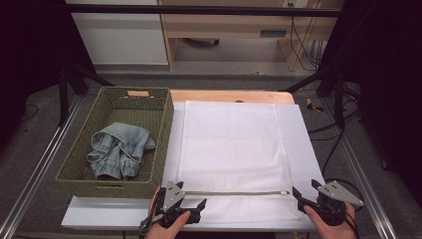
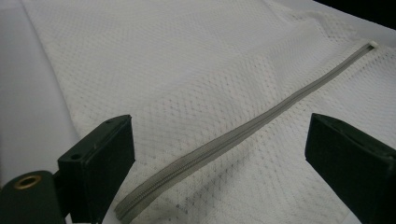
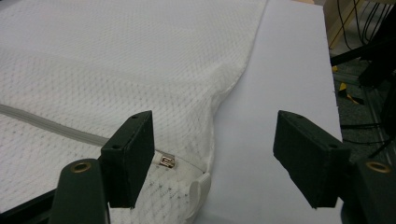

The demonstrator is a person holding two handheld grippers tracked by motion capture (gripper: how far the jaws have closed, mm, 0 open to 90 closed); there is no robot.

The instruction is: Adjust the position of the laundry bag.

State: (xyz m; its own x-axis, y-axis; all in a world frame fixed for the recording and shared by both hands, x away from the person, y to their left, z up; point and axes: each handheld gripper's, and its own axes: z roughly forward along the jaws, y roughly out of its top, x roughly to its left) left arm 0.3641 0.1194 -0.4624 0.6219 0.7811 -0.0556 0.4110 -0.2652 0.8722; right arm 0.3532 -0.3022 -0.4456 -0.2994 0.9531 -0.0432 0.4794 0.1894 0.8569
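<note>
White mesh laundry bag lies flat along the table's near edge; its grey zipper runs between the left gripper and right gripper, both open wide and holding nothing.

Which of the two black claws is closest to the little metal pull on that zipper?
The right gripper: the zipper pull lies just beside one of its jaws. The left gripper straddles the zipper's opposite end.
</note>
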